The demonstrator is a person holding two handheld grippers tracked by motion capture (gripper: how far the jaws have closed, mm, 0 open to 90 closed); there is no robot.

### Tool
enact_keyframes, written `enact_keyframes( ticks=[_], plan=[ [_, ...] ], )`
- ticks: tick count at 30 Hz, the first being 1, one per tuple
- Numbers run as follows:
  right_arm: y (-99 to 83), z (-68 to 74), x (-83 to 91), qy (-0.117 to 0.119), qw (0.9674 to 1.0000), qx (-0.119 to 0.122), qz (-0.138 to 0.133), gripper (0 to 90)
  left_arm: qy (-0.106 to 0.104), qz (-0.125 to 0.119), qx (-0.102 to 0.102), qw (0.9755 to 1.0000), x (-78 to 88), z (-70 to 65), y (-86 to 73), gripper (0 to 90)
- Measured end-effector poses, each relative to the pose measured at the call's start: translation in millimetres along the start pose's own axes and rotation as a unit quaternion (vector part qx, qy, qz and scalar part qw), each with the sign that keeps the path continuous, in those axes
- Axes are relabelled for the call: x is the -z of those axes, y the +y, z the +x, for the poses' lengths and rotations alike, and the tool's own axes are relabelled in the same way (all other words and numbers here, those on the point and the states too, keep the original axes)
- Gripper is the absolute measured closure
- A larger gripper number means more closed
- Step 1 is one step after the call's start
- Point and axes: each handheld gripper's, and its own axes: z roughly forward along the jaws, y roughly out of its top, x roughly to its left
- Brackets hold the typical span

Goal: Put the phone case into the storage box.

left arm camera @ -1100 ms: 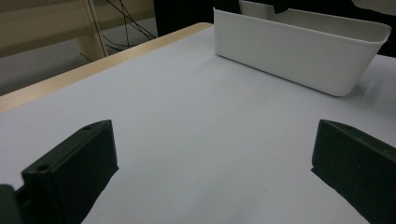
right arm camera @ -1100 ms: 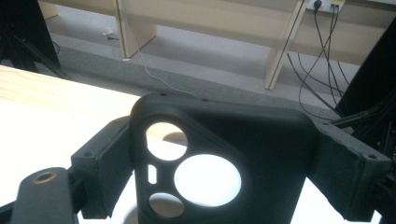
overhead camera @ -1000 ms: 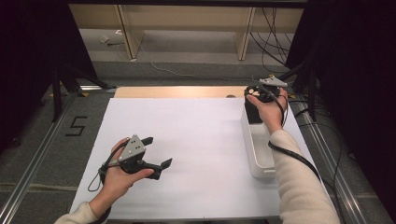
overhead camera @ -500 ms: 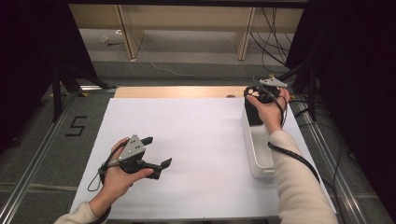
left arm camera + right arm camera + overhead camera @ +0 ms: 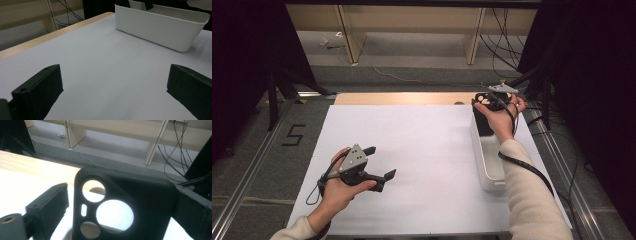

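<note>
Black phone case (image 5: 125, 207), matte, upright, with 3 round cutouts and 1 small slot; stands between jaws of right gripper (image 5: 490, 107) at far end of white bin (image 5: 490, 165). Right jaws just opening, left pad apart from case. Left gripper (image 5: 379, 162) wide open, empty, over white table (image 5: 422, 145).

Black numeral "5" (image 5: 293, 135) marked on the grey floor left of the table

Phone case (image 5: 125, 207) bottom cut off, perhaps resting in bin (image 5: 487, 165).
</note>
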Motion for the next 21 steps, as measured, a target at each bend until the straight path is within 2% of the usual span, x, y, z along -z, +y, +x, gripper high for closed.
enact_keyframes(
  ticks=[5,8,10,17,21],
  plan=[
    [2.5,1.5,1.1,-0.002,1.0,0.008,-0.002,1.5,0.002,0.0,0.0,1.0,0.4,0.1,0.3,0.0],
    [3.9,0.0,2.9,-0.009,0.9999,0.0,-0.007,0.6,0.001,0.0,-0.001,1.0,0.1,-0.1,0.3,0.0],
    [4.7,-0.9,4.6,-0.005,0.9999,-0.005,-0.01,0.5,0.001,0.0,0.0,1.0,0.2,0.3,0.2,0.0],
    [7.0,-4.6,8.8,-0.015,0.9997,-0.004,-0.019,0.4,0.002,0.0,0.0,1.0,0.0,0.3,0.3,0.0],
    [7.2,-5.3,10.7,-0.009,0.9997,-0.005,-0.021,0.5,0.003,0.0,0.0,1.0,0.2,0.3,0.3,0.0]
  ],
)
